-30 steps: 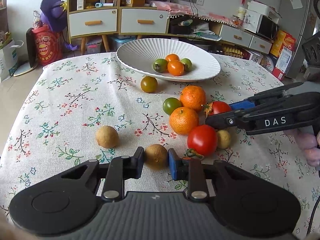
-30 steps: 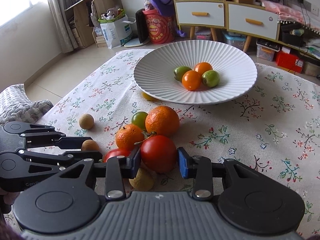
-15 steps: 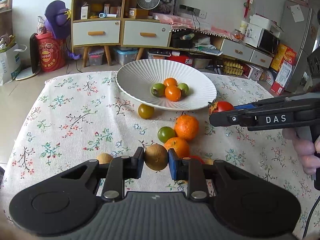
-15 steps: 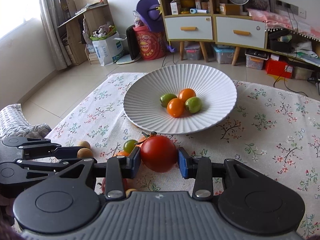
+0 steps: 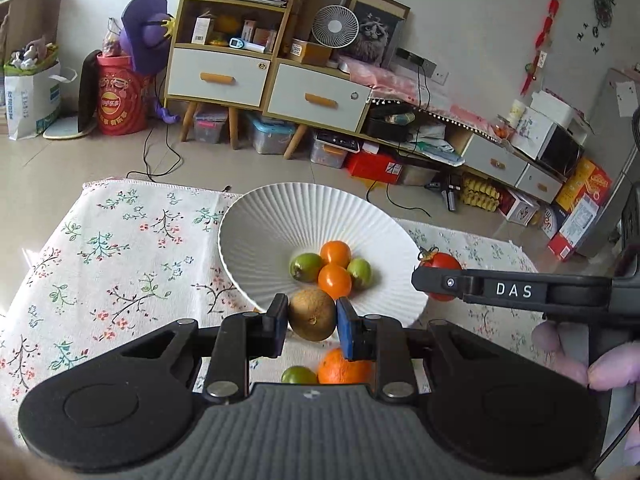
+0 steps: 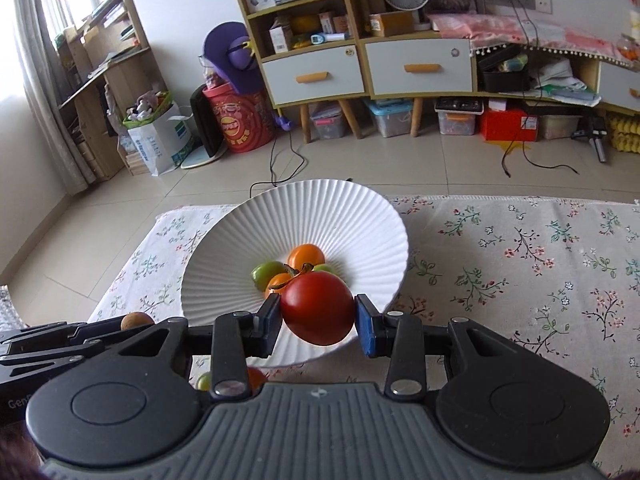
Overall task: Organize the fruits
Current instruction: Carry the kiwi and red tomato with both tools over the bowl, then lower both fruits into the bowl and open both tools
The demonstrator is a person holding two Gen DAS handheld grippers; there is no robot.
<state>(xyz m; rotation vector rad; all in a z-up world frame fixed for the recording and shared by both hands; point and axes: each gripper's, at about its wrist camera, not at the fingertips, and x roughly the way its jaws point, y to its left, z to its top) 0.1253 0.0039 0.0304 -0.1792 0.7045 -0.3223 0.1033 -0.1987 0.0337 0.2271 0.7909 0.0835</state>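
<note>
My left gripper (image 5: 312, 322) is shut on a small brown fruit (image 5: 312, 314), held in the air over the near rim of the white ribbed plate (image 5: 260, 232). My right gripper (image 6: 317, 320) is shut on a red tomato (image 6: 317, 308) with a dried stem, also raised over the plate's (image 6: 352, 220) near edge. In the left wrist view the right gripper (image 5: 434, 280) comes in from the right with the tomato (image 5: 440, 261) at its tip. The plate holds two orange tomatoes (image 5: 335, 254) and two green ones (image 5: 305, 267).
An orange (image 5: 340, 368) and a green tomato (image 5: 298, 375) lie on the floral tablecloth (image 5: 120, 248) below my left fingers. The table's far edge sits just behind the plate. Beyond it are a tiled floor, cabinets (image 6: 416, 68) and a red bucket (image 5: 118, 98).
Both grippers have risen off the cloth with their fruits and moved toward the plate. The loose fruit pile has dropped below and behind them.
</note>
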